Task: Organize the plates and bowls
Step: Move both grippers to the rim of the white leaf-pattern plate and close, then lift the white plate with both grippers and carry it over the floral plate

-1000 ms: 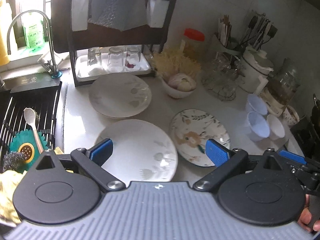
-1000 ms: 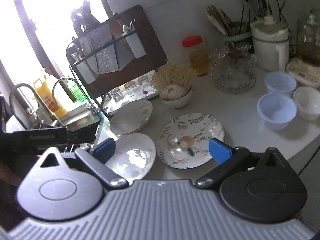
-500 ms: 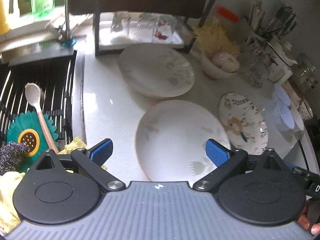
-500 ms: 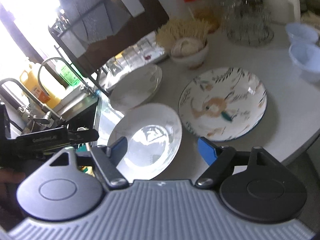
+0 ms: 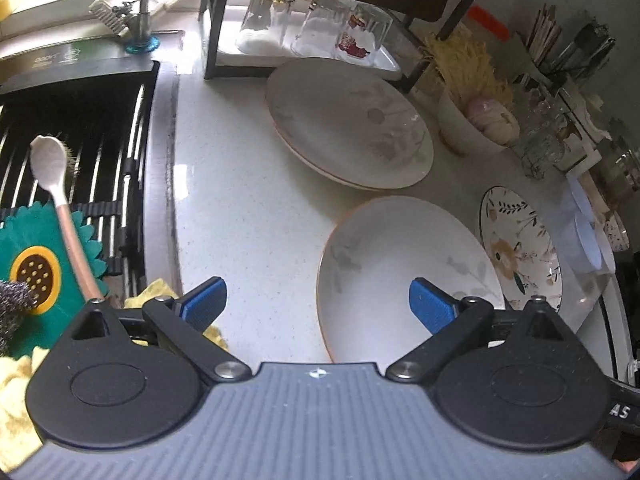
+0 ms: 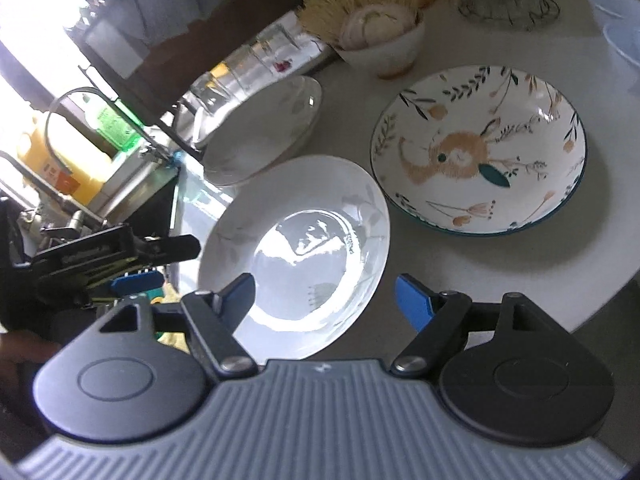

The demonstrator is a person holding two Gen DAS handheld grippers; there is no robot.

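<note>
Two tongs are shown over the near white plate (image 6: 296,248) on the desk (image 5: 248,200): left tongs (image 5: 316,300) wide across its left rim, right tongs (image 6: 324,296) part-closed across its near rim, both just narrowing, nothing held; evidently positioned for lifting onto the plate stack (image 5: 348,124) beyond.

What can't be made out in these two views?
- Near plate: left wrist view, its near edge is hidden behind the left gripper body.
- Blue bowls: right wrist view, cut off by the right edge; their count is unclear.
- Far plate: whether it is one plate or a stack is unclear in either view.
- Rack top: cut off by the top edge in both views.
</note>
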